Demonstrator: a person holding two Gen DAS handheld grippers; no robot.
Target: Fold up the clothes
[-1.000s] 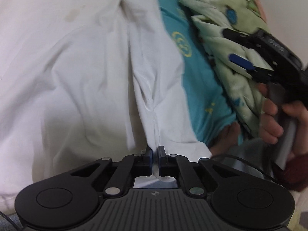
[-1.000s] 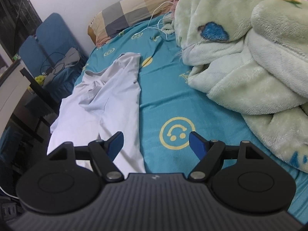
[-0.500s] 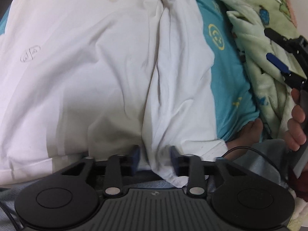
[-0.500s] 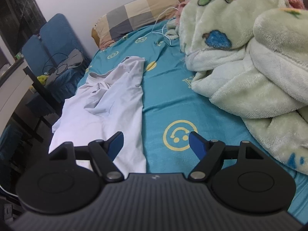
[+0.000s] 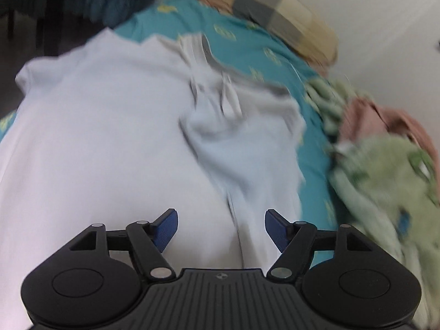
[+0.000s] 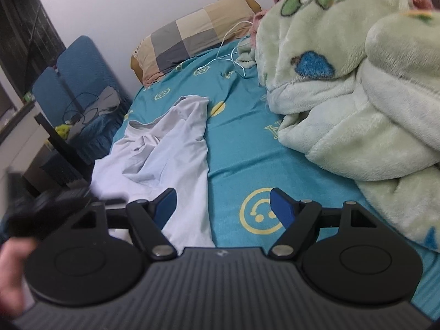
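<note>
Teal smiley-print bed sheet is seen under both grippers. Left gripper and right gripper are spread wide, and nothing is held. Beyond them, the white cotton T-shirt is laid out rumpled, one side turned inward; more folding is judged left.

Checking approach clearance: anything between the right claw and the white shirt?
Nothing visible. The right claw is open, with the white shirt lying flat on the bedsheet just ahead. The green blanket sits off to the right.
</note>
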